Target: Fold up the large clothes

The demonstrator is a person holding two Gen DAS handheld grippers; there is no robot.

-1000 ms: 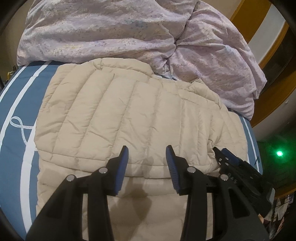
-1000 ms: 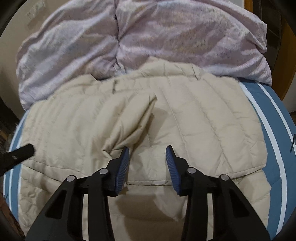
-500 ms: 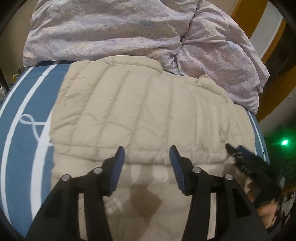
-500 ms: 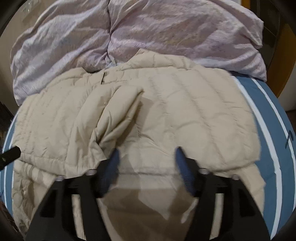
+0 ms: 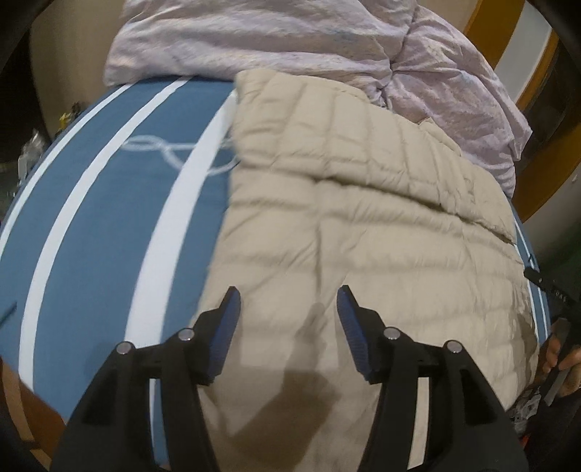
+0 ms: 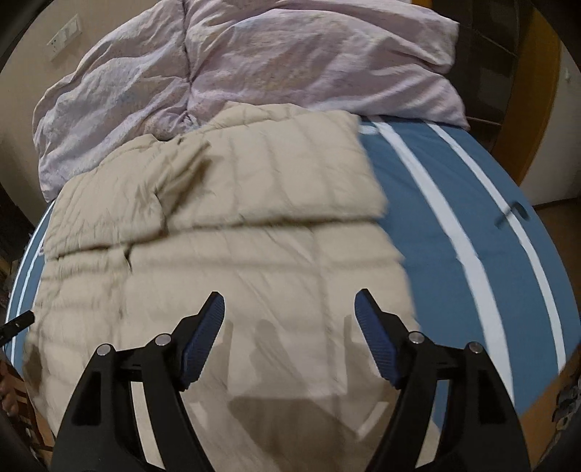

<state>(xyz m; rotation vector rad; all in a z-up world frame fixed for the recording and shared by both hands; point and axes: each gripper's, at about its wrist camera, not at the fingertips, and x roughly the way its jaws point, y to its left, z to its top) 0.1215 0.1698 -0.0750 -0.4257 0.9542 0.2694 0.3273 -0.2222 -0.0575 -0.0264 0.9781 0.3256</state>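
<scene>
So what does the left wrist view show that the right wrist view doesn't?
Left wrist only: a white loop pattern on the sheet, and a hand at the right edge. Right wrist only: a wall socket and the jacket's folded-over flap. Both: the beige jacket on the striped blue sheet, the lilac duvet, and open jaws holding nothing.

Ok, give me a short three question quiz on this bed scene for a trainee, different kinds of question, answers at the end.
1. True or false: the left gripper is clamped on the beige quilted puffer jacket.
2. What lies bunched at the far end of the bed, touching the jacket? A) the lilac duvet B) a grey towel C) a red pillow
3. Fill in: the blue sheet carries white ____.

Key:
1. False. Its jaws are opening, nothing between them. The right gripper is open too.
2. A
3. stripes
</scene>
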